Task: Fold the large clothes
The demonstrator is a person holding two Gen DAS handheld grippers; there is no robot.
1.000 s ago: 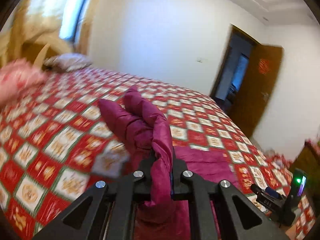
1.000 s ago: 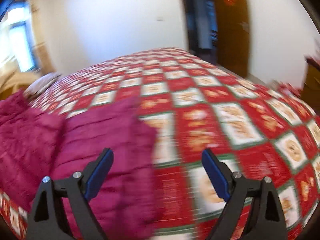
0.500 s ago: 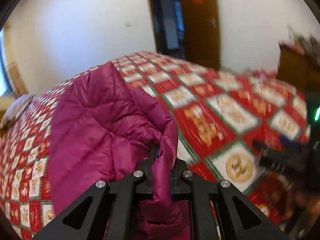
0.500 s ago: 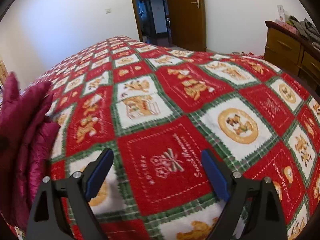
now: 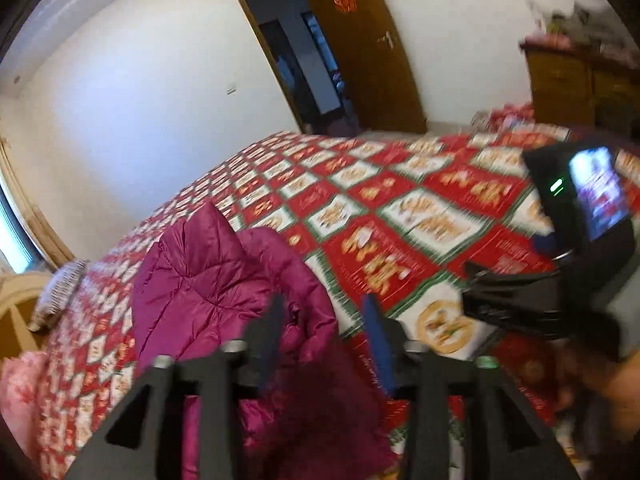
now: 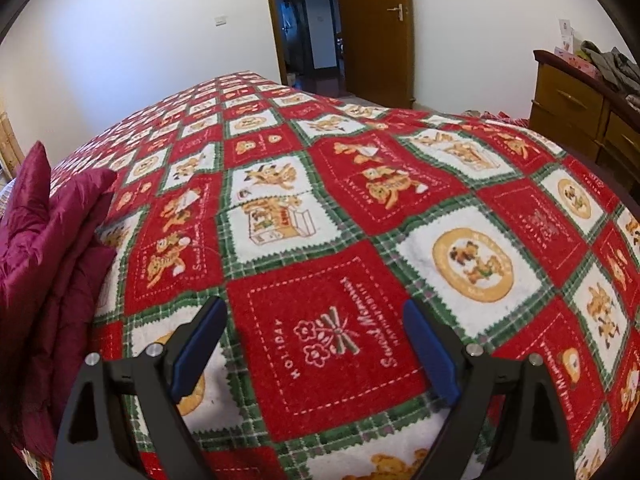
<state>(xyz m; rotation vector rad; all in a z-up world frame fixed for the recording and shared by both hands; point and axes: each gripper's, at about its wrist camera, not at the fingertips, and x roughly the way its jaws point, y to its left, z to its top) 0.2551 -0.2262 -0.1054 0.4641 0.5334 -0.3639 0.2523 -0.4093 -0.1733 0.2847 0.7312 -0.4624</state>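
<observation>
Jacket: the magenta quilted jacket point(image 5: 208, 292) lies bunched on the red patchwork bedspread point(image 5: 400, 240), just ahead of the left gripper point(image 5: 324, 336) and partly under its left finger point(image 5: 268, 332); in the right wrist view it sits well off to the left of the right gripper point(image 6: 316, 344).
Change: half a second ago the left fingers were clenched on a fold of the jacket; now they stand parted with nothing pinched between them, so the fold is let go.
Meaning: this fold looks laid down, and I judge the next step to be a fresh hold on another edge.
Right gripper: fingers spread wide over bare bedspread, holding nothing, as they were a moment ago.
Hard to make out: the left wrist view is motion-blurred; a dark red smear close below the fingers may be jacket cloth, but I cannot tell whether it touches them.
Cut off: the jacket's lower part runs out of both views, so the neatness of the fold cannot be judged.
</observation>
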